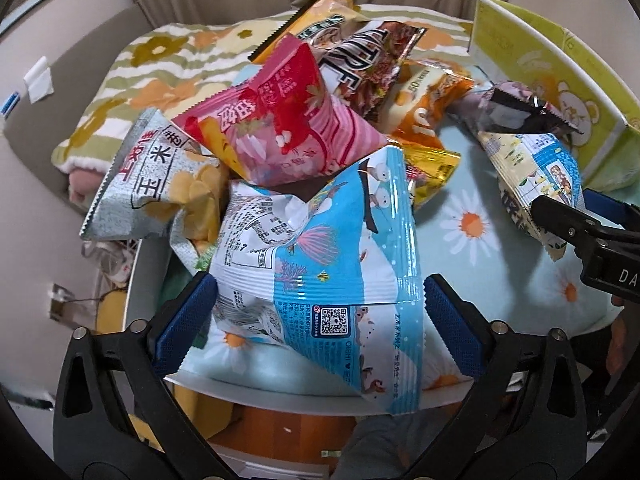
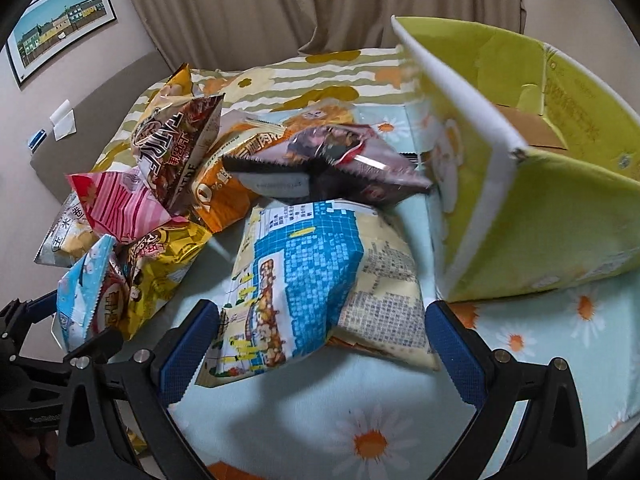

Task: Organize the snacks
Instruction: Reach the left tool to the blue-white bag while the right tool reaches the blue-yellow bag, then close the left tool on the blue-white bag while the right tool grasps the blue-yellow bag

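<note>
Snack bags piled on a counter (image 1: 500, 264) covered in a daisy-print cloth. Nearest the left claw (image 1: 320, 316): light blue bag (image 1: 320, 248), lying at the counter's front edge, one corner hanging over it. Left claw spread wide, blue pads on either side of that bag; left pad looks right at the bag's edge, right pad just beside it, no squeeze visible.

Behind it, stacked: pink bag (image 1: 280, 124) on top, grey corn-snack bag (image 1: 148, 184) to its left, brown bag (image 1: 368, 64), orange bag (image 1: 432, 104), gold bag (image 1: 432, 172).

Right claw (image 2: 320, 320) also spread wide, straddling a blue-and-cream bag (image 2: 312, 276) that lies flat on the cloth; pads clear of it on both sides. Dark purple bag (image 2: 352, 164) sits just behind that one.

Yellow-green box (image 2: 540, 216) stands open at the right of the counter, near the purple bag.
</note>
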A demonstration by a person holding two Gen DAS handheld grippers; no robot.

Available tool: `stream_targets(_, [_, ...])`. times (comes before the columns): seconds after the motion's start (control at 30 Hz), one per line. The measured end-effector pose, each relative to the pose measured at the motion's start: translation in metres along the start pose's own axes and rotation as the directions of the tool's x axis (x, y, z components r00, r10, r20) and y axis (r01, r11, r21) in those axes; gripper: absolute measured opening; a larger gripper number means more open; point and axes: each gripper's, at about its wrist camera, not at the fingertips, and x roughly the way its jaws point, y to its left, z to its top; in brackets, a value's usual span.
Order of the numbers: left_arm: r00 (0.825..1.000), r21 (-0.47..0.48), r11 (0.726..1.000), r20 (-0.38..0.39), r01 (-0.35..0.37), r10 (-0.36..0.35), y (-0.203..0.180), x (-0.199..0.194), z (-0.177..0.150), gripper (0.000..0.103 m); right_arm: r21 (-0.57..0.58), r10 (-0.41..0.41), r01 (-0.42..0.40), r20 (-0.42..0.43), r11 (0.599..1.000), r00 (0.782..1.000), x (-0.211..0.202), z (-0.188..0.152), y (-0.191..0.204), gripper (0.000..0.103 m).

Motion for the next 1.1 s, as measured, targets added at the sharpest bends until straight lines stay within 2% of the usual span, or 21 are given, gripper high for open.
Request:
stream_targets(0.13, [1.000, -0.014, 1.000, -0.010, -0.009, 0.009, 0.008, 0.000, 0.005, 0.087, 0.000, 0.012, -0.012, -0.008, 1.000, 1.000, 0.008, 0.007, 0.001, 0.102])
stream_targets(0.4, [1.000, -0.027, 1.000, -0.016, -0.002, 0.002, 0.016, 0.000, 0.007, 0.072, -0.002, 0.010, -0.010, -0.019, 1.000, 1.000, 0.026, 0.017, 0.008, 0.102])
stream_targets(0.6, [1.000, -0.012, 1.000, -0.011, 0.010, -0.010, 0.016, 0.000, 0.007, 0.067, -0.011, -0.004, 0.004, -0.004, 1.000, 1.000, 0.027, 0.016, 0.016, 0.102])
stream_targets(0.67, [1.000, -0.011, 1.000, -0.006, 0.017, -0.017, 0.016, -0.002, 0.006, 0.063, -0.015, -0.011, 0.012, 0.008, 1.000, 1.000, 0.024, 0.013, 0.017, 0.097])
stream_targets(0.73, [1.000, -0.010, 1.000, -0.005, 0.023, -0.023, 0.016, -0.003, 0.005, 0.061, -0.024, -0.012, 0.012, 0.019, 1.000, 1.000, 0.019, 0.009, 0.019, 0.088])
stream_targets(0.9, [0.999, -0.018, 0.999, 0.006, 0.045, -0.045, 0.021, -0.011, 0.002, 0.060, -0.046, -0.009, 0.010, 0.030, 0.999, 1.000, 0.009, 0.004, 0.025, 0.074])
stream_targets(1.0, [0.998, -0.023, 0.998, 0.022, 0.058, -0.057, 0.024, -0.019, 0.001, 0.060, -0.047, 0.001, 0.000, 0.035, 0.999, 0.999, 0.001, -0.001, 0.028, 0.069])
stream_targets(1.1, [0.997, -0.027, 0.997, 0.042, 0.067, -0.066, 0.028, -0.030, -0.001, 0.060, -0.055, 0.009, -0.006, 0.045, 0.998, 0.999, -0.010, -0.004, 0.034, 0.069])
